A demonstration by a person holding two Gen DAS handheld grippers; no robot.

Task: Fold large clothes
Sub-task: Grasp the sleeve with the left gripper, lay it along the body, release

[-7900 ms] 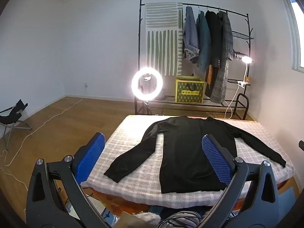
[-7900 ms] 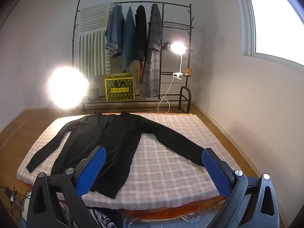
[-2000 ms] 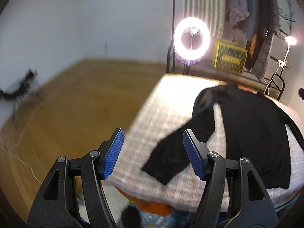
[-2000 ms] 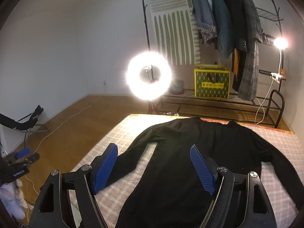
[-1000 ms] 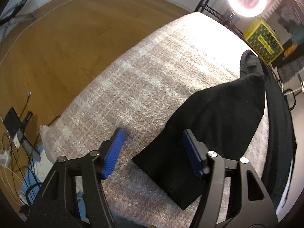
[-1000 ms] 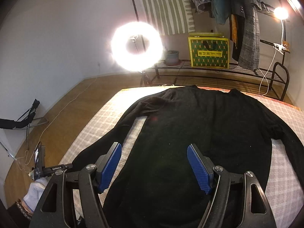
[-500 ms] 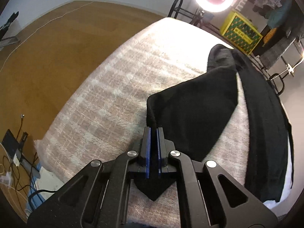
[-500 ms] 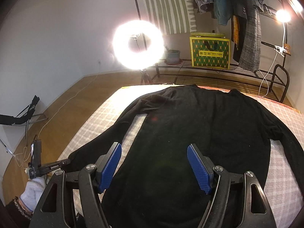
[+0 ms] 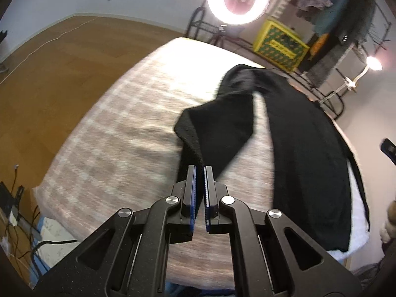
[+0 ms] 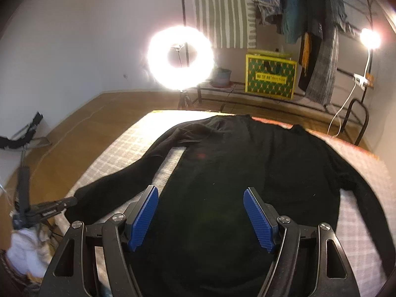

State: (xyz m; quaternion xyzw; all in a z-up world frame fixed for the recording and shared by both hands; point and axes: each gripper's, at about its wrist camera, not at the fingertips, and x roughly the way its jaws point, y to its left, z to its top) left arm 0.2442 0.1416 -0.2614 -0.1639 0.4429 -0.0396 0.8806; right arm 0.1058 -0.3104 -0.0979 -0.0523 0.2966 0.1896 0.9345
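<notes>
A: How far along is the folding?
B: Barely begun. The black sweater (image 10: 237,173) lies flat on the checked bed (image 9: 118,128); only the left gripper (image 9: 199,173) acts, clamped tight on the left sleeve (image 9: 217,128) cuff.
A: And the right gripper (image 10: 201,212)?
B: Wide apart, holding nothing, above the hem. Only its view shows the right sleeve outstretched.

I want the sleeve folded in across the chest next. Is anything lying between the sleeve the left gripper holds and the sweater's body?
Nothing visible. The left gripper is shut on the sleeve; only a bare strip of checked blanket separates it from the sweater's body, which has nothing on it.
</notes>
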